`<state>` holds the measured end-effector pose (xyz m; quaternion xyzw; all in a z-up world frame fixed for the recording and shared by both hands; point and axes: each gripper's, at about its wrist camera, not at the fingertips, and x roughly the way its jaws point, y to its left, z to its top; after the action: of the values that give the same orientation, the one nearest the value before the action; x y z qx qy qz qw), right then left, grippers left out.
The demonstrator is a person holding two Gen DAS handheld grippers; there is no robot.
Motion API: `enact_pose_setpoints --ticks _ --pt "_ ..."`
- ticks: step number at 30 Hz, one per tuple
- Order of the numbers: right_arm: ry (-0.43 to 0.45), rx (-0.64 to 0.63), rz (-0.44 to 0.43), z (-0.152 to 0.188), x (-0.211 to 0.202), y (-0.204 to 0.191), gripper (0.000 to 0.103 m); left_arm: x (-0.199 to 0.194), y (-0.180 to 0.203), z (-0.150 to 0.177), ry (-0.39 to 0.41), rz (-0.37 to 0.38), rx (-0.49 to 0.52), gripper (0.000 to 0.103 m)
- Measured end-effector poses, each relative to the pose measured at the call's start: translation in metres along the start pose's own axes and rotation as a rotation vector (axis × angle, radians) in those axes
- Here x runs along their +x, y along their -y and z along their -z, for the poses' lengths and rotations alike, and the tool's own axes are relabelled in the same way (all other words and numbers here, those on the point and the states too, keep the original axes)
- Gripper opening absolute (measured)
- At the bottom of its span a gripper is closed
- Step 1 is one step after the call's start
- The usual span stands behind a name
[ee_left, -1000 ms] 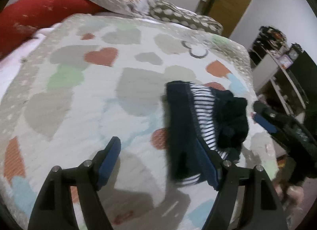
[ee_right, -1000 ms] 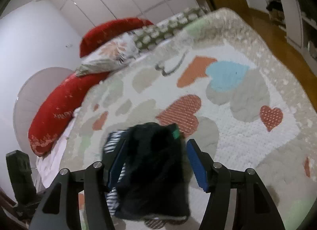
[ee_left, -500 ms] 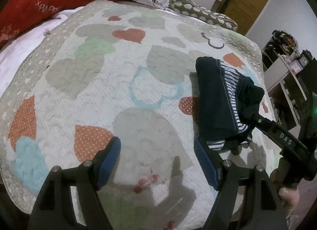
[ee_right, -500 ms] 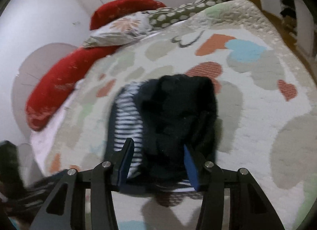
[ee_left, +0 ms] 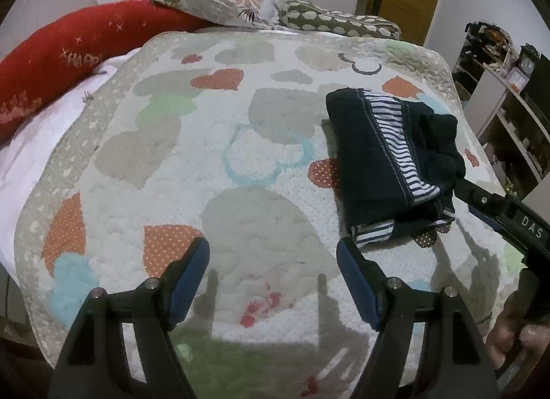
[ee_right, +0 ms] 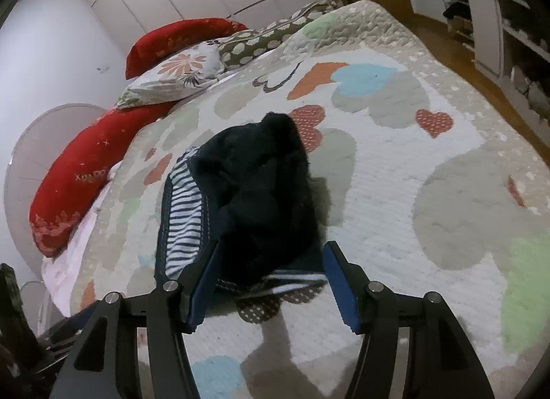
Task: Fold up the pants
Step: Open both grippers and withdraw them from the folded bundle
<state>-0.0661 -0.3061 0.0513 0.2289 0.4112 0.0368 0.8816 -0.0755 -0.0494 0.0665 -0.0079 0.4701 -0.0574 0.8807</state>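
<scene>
Navy fabric with a striped band makes up the folded pants, which lie in a compact bundle on the quilted heart-patterned bedspread, toward its right side in your left wrist view and well short of the pillows at the head of the bed. Your left gripper hangs over bare quilt just beside the near-left corner of the pants, its jaws standing wide apart with nothing between them. Your right gripper sits at the near edge of the pants: its jaws are opening, the dark bundle reaches in between them, the left blue pad lies against or just beside the cloth, and the right pad stands clear of it. From the left wrist view that same tool comes in from the right of the pants, with your hand on its handle.
</scene>
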Motion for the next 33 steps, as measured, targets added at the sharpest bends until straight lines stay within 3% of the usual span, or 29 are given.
enact_pose_setpoints --ticks 9,33 --pt "-0.010 -0.058 0.103 0.017 -0.002 0.001 0.068 0.002 0.003 0.006 -0.001 -0.035 0.025 0.075" --pt "-0.025 -0.028 0.114 0.022 0.002 0.011 0.070 0.011 0.017 0.013 -0.044 -0.038 0.079 0.076"
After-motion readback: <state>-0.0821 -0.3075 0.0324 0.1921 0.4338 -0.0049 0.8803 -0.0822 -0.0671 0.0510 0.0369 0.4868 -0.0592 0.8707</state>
